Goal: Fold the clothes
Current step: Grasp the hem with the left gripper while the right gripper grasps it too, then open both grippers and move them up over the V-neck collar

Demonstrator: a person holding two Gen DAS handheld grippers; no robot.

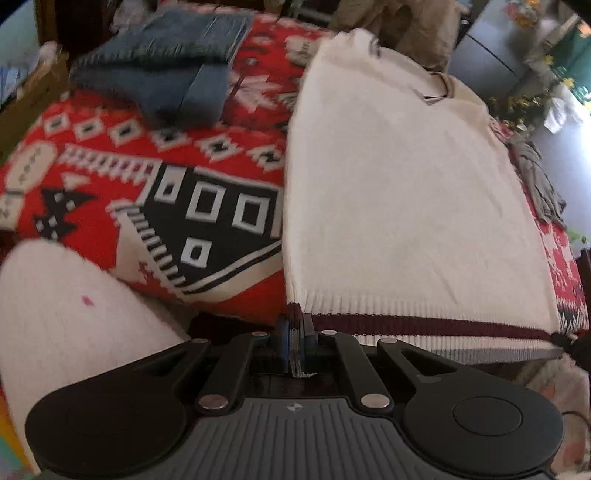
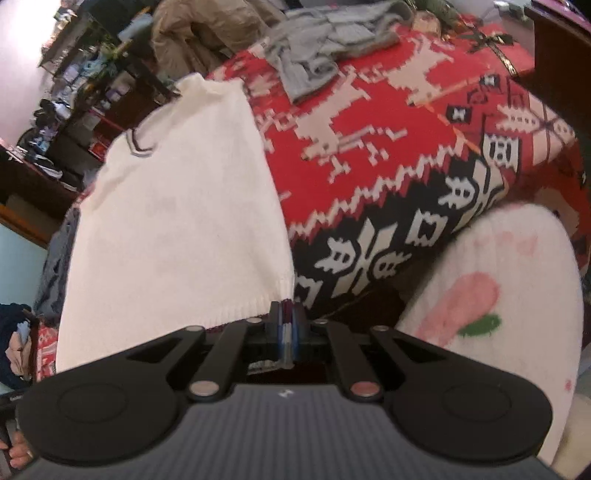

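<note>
Each gripper (image 1: 295,332) (image 2: 286,325) pinches the cream knit sweater's (image 1: 406,203) ribbed striped hem.

White knit sweater (image 1: 406,192): folded into long panel, sleeves tucked, flat on red patterned blanket. Ribbed hem with maroon and grey stripes at near edge of surface, both hem corners pinched and lifted. Striped V-neck collar (image 2: 140,147) toward far edge.

A red, black and white patterned blanket (image 1: 155,206) is covering the surface. Cluttered shelves (image 2: 70,103) are standing at ten o'clock in the right wrist view, with a tan coat (image 2: 199,33) heaping at eleven o'clock.
</note>
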